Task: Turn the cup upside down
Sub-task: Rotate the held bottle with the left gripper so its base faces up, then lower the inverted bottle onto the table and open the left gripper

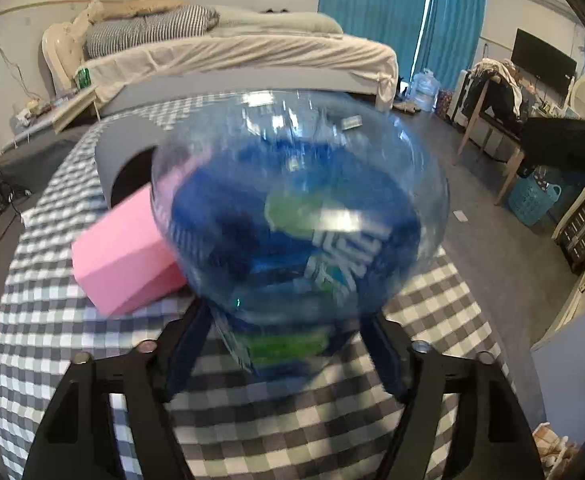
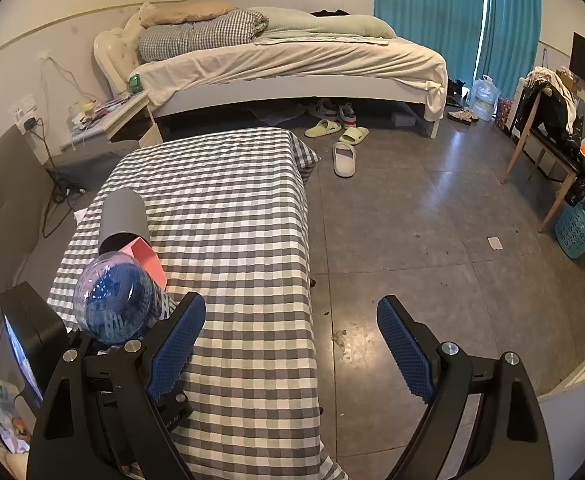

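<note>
cup [image 1: 300,216] | clear blue plastic, printed label | tipped, blurred | above checkered cloth, beside pink block

The only lettering of any size is on the cup [image 1: 300,220], a clear plastic one with a blue label. In the left wrist view, white characters run across that label at about 4 o'clock from the cup's middle, next to a green patch, but motion blur smears them past reading. In the right wrist view the same white marks show on the cup at 8 o'clock in the frame, too small to make out.
</note>
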{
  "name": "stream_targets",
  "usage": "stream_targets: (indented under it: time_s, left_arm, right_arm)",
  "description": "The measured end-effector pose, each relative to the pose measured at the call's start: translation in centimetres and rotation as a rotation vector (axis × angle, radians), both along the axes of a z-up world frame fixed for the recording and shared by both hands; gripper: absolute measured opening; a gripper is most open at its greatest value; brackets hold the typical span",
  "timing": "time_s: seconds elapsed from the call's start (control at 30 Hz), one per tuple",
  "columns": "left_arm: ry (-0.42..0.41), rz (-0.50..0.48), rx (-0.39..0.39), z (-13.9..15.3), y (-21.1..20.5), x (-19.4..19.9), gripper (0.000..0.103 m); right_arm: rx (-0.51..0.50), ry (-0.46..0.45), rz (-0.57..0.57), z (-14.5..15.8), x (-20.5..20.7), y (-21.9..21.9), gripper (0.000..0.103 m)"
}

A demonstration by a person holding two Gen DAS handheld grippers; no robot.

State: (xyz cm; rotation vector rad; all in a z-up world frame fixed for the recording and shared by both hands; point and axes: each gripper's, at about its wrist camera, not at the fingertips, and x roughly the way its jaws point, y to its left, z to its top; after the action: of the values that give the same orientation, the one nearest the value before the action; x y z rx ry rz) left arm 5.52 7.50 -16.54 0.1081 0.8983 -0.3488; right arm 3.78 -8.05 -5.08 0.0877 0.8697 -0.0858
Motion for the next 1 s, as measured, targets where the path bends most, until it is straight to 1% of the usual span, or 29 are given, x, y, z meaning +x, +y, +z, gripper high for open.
stream_targets:
  time_s: [0.03, 0.07, 0.2, 0.3, 0.37, 0.43, 0.53, 0.6, 0.7, 0.77, 0.87, 0.9, 0.93, 1.0]
  left_arm:
    - [0.02, 0.006, 0.01, -0.3, 0.0, 0.1, 0.089]
    - [0.037, 0.01, 0.013, -0.6, 0.2, 0.0, 0.089]
    - [0.041, 0.01, -0.004, -0.4, 1.3, -1.2, 0.089]
    - [0.053, 0.014, 0.005, -0.3, 2.2, -2.5, 0.089]
    - [0.043, 0.02, 0.01, 0.3, 3.1, -3.4, 0.089]
    - [0.017, 0.034, 0.001, 1.7, 4.3, -4.4, 0.089]
    - [-0.057, 0.078, -0.04, 5.0, 6.6, -5.2, 0.089]
    - [-0.125, 0.105, -0.084, 7.5, 8.3, -6.0, 0.089]
    - [-0.218, 0.139, -0.107, 10.3, 10.3, -7.3, 0.093]
    - [-0.265, 0.156, -0.103, 11.5, 11.5, -8.0, 0.095]
    - [-0.309, 0.191, -0.102, 12.4, 13.3, -9.4, 0.1]
    - [-0.325, 0.209, -0.108, 12.6, 13.9, -9.9, 0.101]
    - [-0.329, 0.22, -0.108, 12.7, 14.2, -10.1, 0.101]
    - [-0.331, 0.242, -0.105, 12.6, 14.8, -10.4, 0.101]
  right_arm:
    - [0.0, -0.001, 0.001, 0.0, 0.0, 0.1, 0.088]
    - [-0.002, -0.003, 0.004, 0.0, -0.1, 0.2, 0.088]
    - [-0.01, -0.011, 0.006, 0.2, -0.4, 0.4, 0.088]
    - [0.008, -0.023, 0.007, 0.5, -0.9, 0.5, 0.088]
    - [0.019, -0.04, 0.015, 0.8, -1.6, 0.7, 0.088]
    - [0.029, -0.062, 0.022, 1.1, -2.4, 1.1, 0.088]
    - [0.039, -0.123, 0.024, 1.8, -4.2, 1.8, 0.088]
    - [0.012, -0.177, 0.034, 2.3, -5.6, 2.7, 0.088]
    - [-0.035, -0.236, 0.05, 2.6, -7.3, 3.9, 0.088]
    - [-0.035, -0.248, 0.046, 2.4, -8.2, 4.2, 0.088]
    - [-0.025, -0.271, 0.054, 2.4, -9.3, 4.8, 0.089]
    - [-0.028, -0.28, 0.062, 2.4, -9.5, 5.1, 0.093]
    - [-0.03, -0.295, 0.072, 2.4, -9.8, 5.6, 0.095]
    - [-0.043, -0.322, 0.08, 2.3, -10.1, 6.2, 0.096]
